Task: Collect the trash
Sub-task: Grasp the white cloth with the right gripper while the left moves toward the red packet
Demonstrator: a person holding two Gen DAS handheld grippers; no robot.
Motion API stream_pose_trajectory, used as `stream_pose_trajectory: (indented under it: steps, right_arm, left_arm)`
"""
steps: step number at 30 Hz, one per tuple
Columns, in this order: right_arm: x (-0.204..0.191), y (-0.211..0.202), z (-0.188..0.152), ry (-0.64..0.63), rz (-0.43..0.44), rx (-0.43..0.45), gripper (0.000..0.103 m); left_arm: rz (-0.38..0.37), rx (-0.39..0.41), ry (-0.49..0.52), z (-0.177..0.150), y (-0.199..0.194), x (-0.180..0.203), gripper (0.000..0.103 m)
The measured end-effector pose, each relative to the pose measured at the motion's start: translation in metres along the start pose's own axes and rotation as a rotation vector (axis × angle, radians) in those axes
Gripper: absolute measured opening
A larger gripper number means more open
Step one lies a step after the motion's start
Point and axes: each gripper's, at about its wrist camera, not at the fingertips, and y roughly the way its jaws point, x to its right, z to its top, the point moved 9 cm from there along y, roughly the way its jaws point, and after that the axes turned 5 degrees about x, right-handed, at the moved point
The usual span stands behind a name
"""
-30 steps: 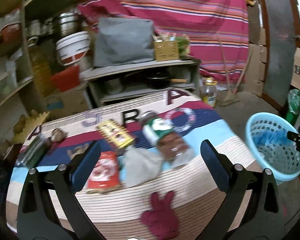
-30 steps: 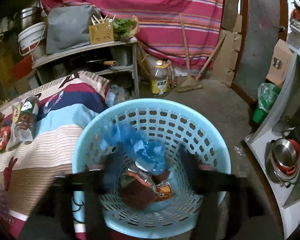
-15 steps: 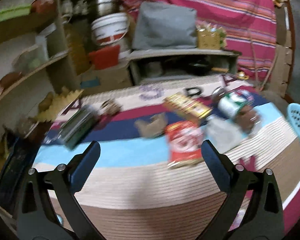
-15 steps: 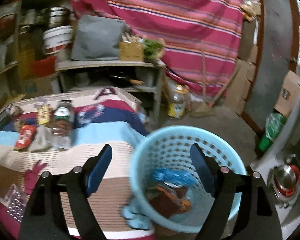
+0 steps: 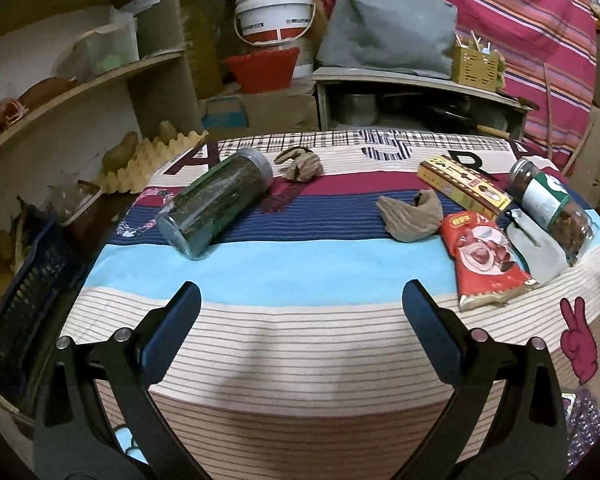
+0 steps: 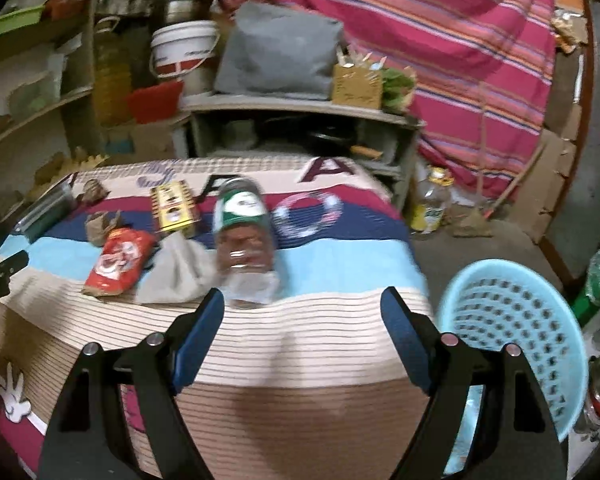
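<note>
Both tools hover over the near edge of a counter (image 5: 300, 352) covered with a striped cloth. The left tool (image 5: 300, 312) has its jaws spread wide with nothing between them. The right tool (image 6: 302, 312) is likewise spread and empty; the right wrist view is blurred.

In the left wrist view the trash lies across the cloth. A green jar (image 5: 216, 208) rests on its side at 11 o'clock from the left tool. A brown scrap (image 5: 302, 165) sits just beyond the jar's lid at 12 o'clock. A second crumpled brown scrap (image 5: 410, 218) lies at 1 o'clock. At 2 o'clock a red packet (image 5: 482, 258) lies flat, touching a grey wrapper (image 5: 536, 250) on its right. A yellow box (image 5: 464, 186) lies just behind the packet. A brown jar (image 5: 550, 206) with a green label lies on its side at the far right, against the wrapper.

In the right wrist view a blue basket (image 6: 516, 332) stands on the floor beside the counter, at 3 o'clock from the right tool.
</note>
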Motion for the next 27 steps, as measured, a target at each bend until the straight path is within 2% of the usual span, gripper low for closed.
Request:
stream_pose_trajectory:
  steps: [7, 10, 15, 16, 19, 23, 27]
  right_arm:
    - [-0.054, 0.031, -0.003, -0.062, 0.078, -0.040, 0.078]
    - [-0.072, 0.042, -0.002, -0.092, 0.103, -0.053, 0.074]
    - [-0.088, 0.049, 0.001, -0.142, 0.101, -0.052, 0.070]
    - [-0.091, 0.048, 0.002, -0.154, 0.111, -0.047, 0.067]
    - [-0.102, 0.047, 0.002, -0.186, 0.135, -0.046, 0.067]
    - [-0.103, 0.064, -0.006, -0.156, 0.146, -0.096, 0.059]
    - [-0.098, 0.080, -0.011, -0.146, 0.138, -0.136, 0.058]
  left_arm:
    - [-0.001, 0.013, -0.005, 0.007, 0.003, -0.004, 0.097]
    - [-0.002, 0.014, -0.015, 0.008, 0.003, -0.005, 0.097]
    - [0.004, 0.018, -0.010, 0.009, 0.003, -0.006, 0.097]
    - [0.008, 0.021, -0.007, 0.009, 0.003, -0.006, 0.097]
    - [0.016, 0.019, -0.011, 0.008, 0.003, -0.010, 0.097]
    - [0.021, 0.015, -0.026, 0.008, 0.001, -0.014, 0.097]
    - [0.035, 0.017, -0.014, 0.008, -0.001, -0.017, 0.097]
